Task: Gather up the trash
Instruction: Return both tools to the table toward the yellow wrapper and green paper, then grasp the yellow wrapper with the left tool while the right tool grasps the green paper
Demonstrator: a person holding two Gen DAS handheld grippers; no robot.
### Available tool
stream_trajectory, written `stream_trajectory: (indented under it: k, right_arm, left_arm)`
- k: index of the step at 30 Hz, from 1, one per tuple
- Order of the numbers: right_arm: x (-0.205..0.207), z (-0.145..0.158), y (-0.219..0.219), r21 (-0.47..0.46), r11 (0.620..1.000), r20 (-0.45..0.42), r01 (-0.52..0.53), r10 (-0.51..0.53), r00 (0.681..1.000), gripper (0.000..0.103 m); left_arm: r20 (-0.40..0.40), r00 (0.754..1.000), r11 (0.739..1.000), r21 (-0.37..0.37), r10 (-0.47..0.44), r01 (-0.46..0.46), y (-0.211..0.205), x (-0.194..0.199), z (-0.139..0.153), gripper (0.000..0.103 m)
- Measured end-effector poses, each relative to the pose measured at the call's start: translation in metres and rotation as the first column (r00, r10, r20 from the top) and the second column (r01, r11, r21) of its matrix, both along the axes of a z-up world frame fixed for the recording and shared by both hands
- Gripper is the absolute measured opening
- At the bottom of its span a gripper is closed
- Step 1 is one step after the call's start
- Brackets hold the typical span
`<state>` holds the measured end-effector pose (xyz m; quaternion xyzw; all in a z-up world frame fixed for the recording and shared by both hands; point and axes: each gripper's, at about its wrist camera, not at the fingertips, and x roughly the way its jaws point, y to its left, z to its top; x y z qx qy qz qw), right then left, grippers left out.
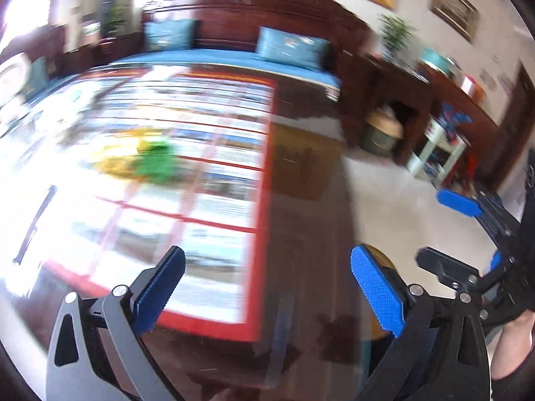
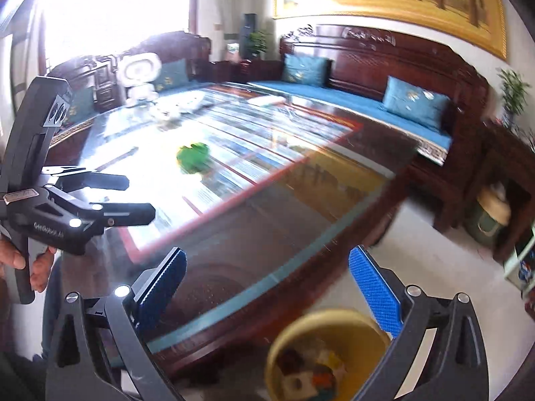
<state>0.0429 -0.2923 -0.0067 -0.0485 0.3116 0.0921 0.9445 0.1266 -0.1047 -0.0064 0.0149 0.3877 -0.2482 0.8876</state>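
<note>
Up front in the left wrist view, the left gripper (image 1: 267, 287) stands spread wide with nothing between its blue pads (image 1: 378, 292), hanging over the near edge of a glass-topped wooden table (image 1: 301, 200). Most of this view is blurred. At about ten o'clock from the fingers, a green and yellow smear of crumpled trash (image 1: 152, 160) lies on the bright part of the tabletop, well apart from the jaws. At three o'clock the right gripper (image 1: 448, 227) comes into frame, its jaws also apart, with a bare hand (image 1: 511, 344) below it at four o'clock. Behind the table, at twelve o'clock, runs a dark wooden sofa with blue cushions (image 1: 291, 45). Next, in the right wrist view, the right gripper (image 2: 267, 284) is likewise wide and empty, over the table's corner (image 2: 301, 220). The green trash (image 2: 193, 157) sits on the glass at eleven o'clock, far from the pads. Just below the fingers, at six o'clock, a yellow bin (image 2: 357, 330) stands on the floor beside the table, with mixed scraps (image 2: 311, 371) inside. At nine o'clock the left gripper (image 2: 133, 197) is held by a hand (image 2: 20, 257), its black fingers apart and bare.
</note>
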Motion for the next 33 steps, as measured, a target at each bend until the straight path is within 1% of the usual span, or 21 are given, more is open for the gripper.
stream_trajectory:
  k: [2,5,7,9,12,15,19,23,29,33]
  right_arm:
    - [0.017,0.004,0.018,0.012,1.000,0.000,-0.012,0.012,1.000,0.094]
    - [0.038,0.009,0.040,0.064,0.998,0.001,-0.014,0.014,1.000,0.094]
    - [0.053,0.011,0.057,0.078,0.997,0.001,-0.025,0.025,1.000,0.094]
    - [0.063,0.012,0.073,0.081,0.996,0.013,-0.049,0.048,0.999,0.094]
    - [0.074,0.011,0.095,0.049,0.995,0.023,-0.083,0.082,0.996,0.094]
    - [0.085,0.006,0.112,-0.019,0.995,0.023,-0.099,0.099,0.995,0.094]
    - [0.102,-0.001,0.124,-0.061,0.993,0.021,-0.106,0.107,0.994,0.094]
    - [0.130,-0.010,0.128,-0.054,0.993,0.000,-0.106,0.106,0.994,0.094]
    - [0.174,-0.031,0.133,-0.023,0.993,-0.071,-0.116,0.114,0.991,0.094]
    - [0.201,-0.041,0.140,-0.043,0.991,-0.118,-0.127,0.121,0.986,0.094]
  left_arm:
    - [0.020,0.998,0.998,-0.001,0.059,-0.059,0.025,0.006,0.006,0.099]
    - [0.050,0.991,0.992,-0.001,0.126,-0.126,0.055,0.015,0.012,0.099]
    - [0.050,0.988,0.989,-0.016,0.145,-0.144,0.076,0.023,0.011,0.099]
    - [0.049,0.986,0.987,-0.016,0.158,-0.158,0.088,0.029,0.011,0.099]
    - [0.062,0.983,0.985,-0.007,0.175,-0.174,0.102,0.037,0.011,0.099]
    - [0.065,0.979,0.981,-0.010,0.192,-0.192,0.110,0.047,0.009,0.099]
    - [0.053,0.976,0.978,-0.009,0.210,-0.210,0.117,0.065,0.000,0.099]
    - [0.025,0.973,0.973,-0.008,0.229,-0.229,0.121,0.091,-0.011,0.099]
    - [-0.021,0.968,0.968,-0.028,0.249,-0.249,0.127,0.132,-0.027,0.099]
    - [-0.031,0.971,0.971,-0.039,0.236,-0.238,0.127,0.152,-0.032,0.099]
